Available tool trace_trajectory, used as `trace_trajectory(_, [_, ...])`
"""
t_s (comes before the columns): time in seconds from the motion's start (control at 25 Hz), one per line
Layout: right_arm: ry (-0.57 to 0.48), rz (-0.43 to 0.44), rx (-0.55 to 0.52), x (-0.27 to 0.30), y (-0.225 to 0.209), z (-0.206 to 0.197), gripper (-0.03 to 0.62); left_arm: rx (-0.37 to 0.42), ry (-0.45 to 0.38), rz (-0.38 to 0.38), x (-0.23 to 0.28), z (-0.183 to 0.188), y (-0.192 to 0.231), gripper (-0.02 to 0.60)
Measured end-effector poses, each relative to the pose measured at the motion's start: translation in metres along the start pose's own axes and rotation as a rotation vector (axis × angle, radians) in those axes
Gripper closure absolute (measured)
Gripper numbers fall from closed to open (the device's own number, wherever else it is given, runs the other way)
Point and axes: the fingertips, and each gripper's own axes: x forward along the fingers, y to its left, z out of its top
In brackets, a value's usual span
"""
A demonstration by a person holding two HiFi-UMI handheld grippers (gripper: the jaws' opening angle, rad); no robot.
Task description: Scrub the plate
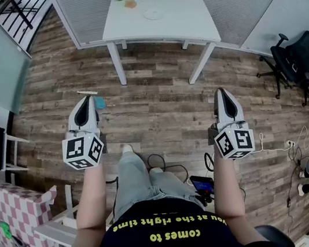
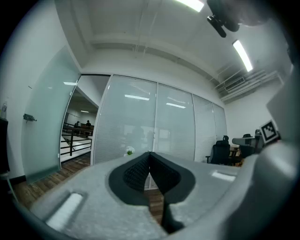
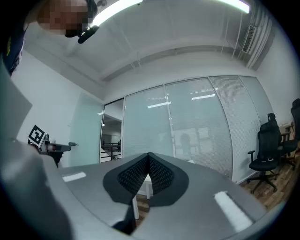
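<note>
Black T-shirt wearer stands well back from white square tabletop. Left gripper, right gripper: both pinched shut, empty, level, likely ready pose. Small round pale plate on tabletop, untouched.

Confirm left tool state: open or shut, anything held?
Shut, empty. In the left gripper view the left tool has its jaws meeting at the tips, with nothing between them.

Plate on table, office chair rightward
</note>
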Motion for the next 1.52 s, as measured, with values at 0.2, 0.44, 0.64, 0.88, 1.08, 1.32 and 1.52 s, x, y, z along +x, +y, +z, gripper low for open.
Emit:
trace_trajectory(0.2, [-0.007, 0.007, 0.009, 0.007, 0.001, 0.003, 0.589, 0.003, 0.001, -0.006, 0.008, 0.001, -0.002, 0.58])
trace_trajectory(0.44, [-0.015, 0.006, 0.006, 0.012, -0.005, 0.008, 0.589, 0.01, -0.008, -0.032, 0.024, 0.007, -0.014, 0.58])
trace_trajectory(0.64, [-0.015, 0.01, 0.016, 0.024, -0.005, 0.004, 0.589, 0.0, -0.001, -0.044, 0.042, 0.005, -0.016, 0.58])
trace_trajectory(0.88, [-0.012, 0.016, 0.053, 0.053, -0.008, -0.008, 0.589, -0.012, 0.015, -0.056, 0.078, -0.005, -0.004, 0.58])
trace_trajectory(1.08, [-0.014, 0.008, 0.05, 0.096, -0.016, -0.01, 0.588, -0.025, 0.015, -0.055, 0.124, -0.008, 0.017, 0.58])
trace_trajectory(1.32, [-0.018, -0.001, 0.032, 0.167, -0.024, -0.008, 0.588, -0.03, 0.003, -0.048, 0.195, -0.001, 0.057, 0.58])
trace_trajectory(1.52, [-0.03, -0.027, 0.043, 0.224, -0.028, -0.007, 0.588, -0.025, 0.002, -0.06, 0.253, 0.009, 0.089, 0.58])
